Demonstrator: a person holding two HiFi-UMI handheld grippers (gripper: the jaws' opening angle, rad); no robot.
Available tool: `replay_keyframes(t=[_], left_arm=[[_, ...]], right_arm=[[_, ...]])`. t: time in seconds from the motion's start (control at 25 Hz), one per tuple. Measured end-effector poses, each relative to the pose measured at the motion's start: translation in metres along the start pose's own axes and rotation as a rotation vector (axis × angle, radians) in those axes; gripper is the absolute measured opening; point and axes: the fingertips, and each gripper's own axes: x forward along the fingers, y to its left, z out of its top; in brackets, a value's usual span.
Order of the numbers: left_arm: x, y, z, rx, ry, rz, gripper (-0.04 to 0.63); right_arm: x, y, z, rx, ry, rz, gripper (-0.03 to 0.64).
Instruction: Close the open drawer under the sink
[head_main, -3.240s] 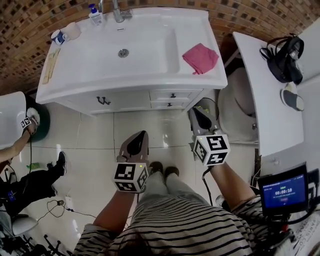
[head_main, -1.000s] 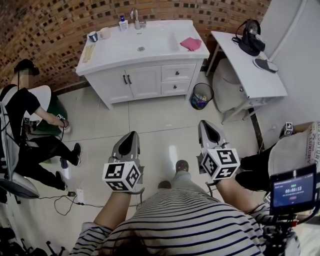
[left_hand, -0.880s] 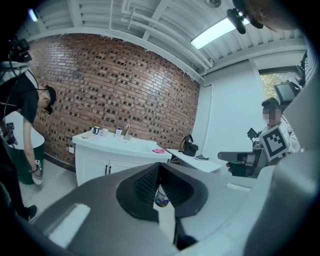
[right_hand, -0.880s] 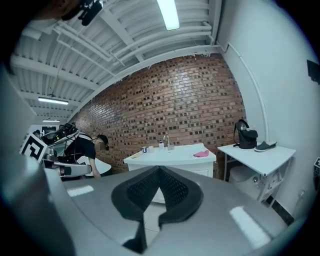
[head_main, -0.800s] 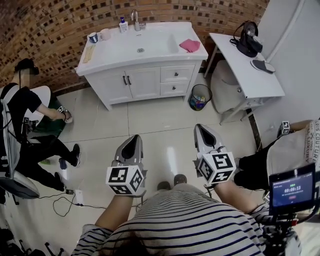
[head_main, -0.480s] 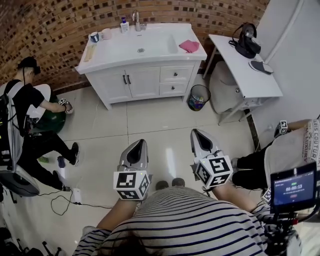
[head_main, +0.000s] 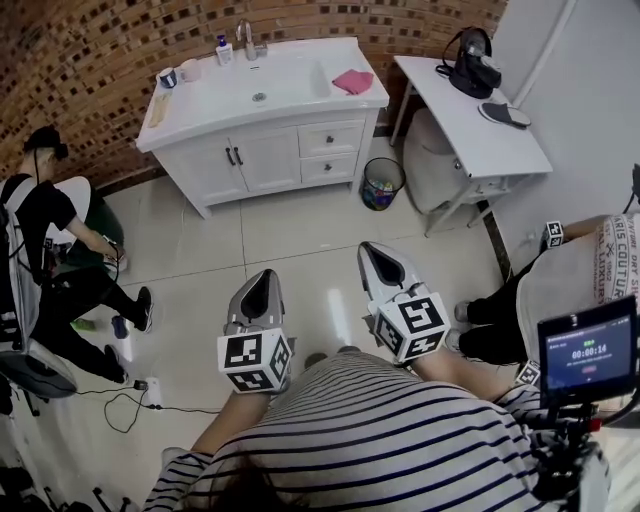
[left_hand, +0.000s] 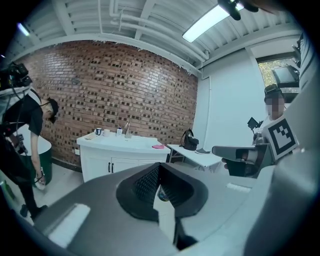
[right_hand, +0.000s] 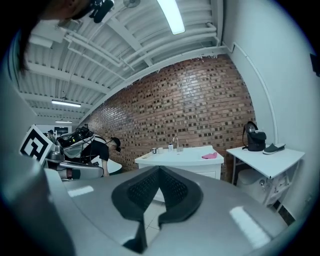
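The white sink cabinet (head_main: 260, 150) stands against the brick wall, far across the tiled floor from me. Its two small drawers (head_main: 331, 138) on the right side sit flush with the front, and the double doors (head_main: 232, 158) look shut. The left gripper (head_main: 258, 284) and the right gripper (head_main: 372, 255) hover side by side over the floor, both pointing at the cabinet and well short of it. Both have their jaws together with nothing held. The cabinet shows small behind the shut left gripper (left_hand: 159, 169) and behind the shut right gripper (right_hand: 159, 171).
A mesh waste bin (head_main: 381, 183) stands right of the cabinet. Beyond it is a white side table (head_main: 470, 120) with a black bag (head_main: 468, 62). A pink cloth (head_main: 352, 81) lies on the sink top. One person (head_main: 40, 230) bends at the left; another (head_main: 560, 290) sits at the right. Cables (head_main: 130, 385) lie on the floor.
I have backed well away from the cabinet, which was right under the grippers 3.2 s ago. In the last second both grippers drifted slightly and stayed shut.
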Motion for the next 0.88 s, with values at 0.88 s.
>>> replay_keyframes(t=[0.88], left_arm=[[0.016, -0.051, -0.006, 0.023, 0.024, 0.009, 0.015]], right_arm=[[-0.021, -0.039, 0.002, 0.013, -0.013, 0.019, 0.0]])
